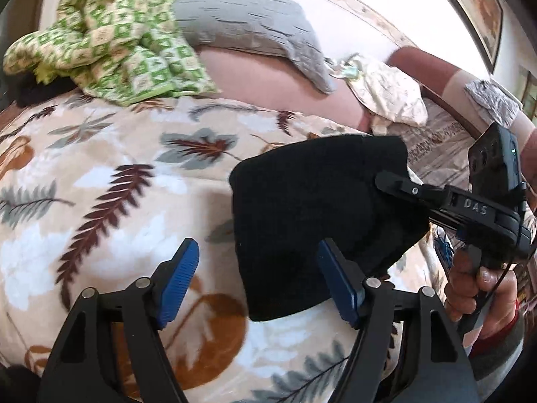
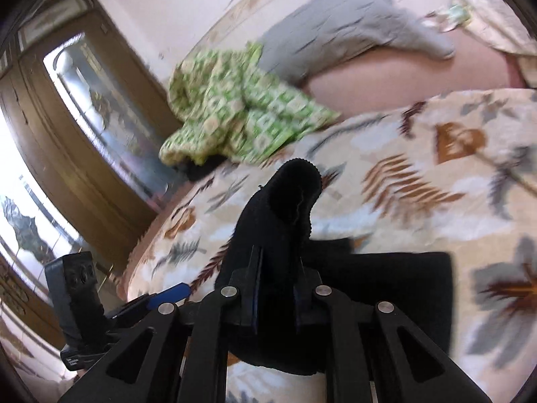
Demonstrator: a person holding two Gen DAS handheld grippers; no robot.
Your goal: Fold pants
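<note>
The black pants (image 1: 319, 208) lie folded into a compact bundle on the leaf-patterned blanket (image 1: 110, 174). My left gripper (image 1: 258, 275) is open and empty, its blue pads either side of the bundle's near left edge. My right gripper (image 1: 389, 179) comes in from the right, shut on the bundle's right edge. In the right wrist view the right gripper (image 2: 277, 268) is shut on a raised fold of the black pants (image 2: 288, 201), with the rest of the bundle (image 2: 386, 278) flat beside it. The left gripper's blue pad (image 2: 171, 294) shows at lower left.
A crumpled green-patterned cloth (image 1: 110, 30) and a grey pillow (image 1: 241, 23) lie at the bed's far side. A cream cloth (image 1: 386, 94) lies far right. A wooden door (image 2: 74, 141) stands beside the bed. The blanket (image 2: 436, 174) covers the bed.
</note>
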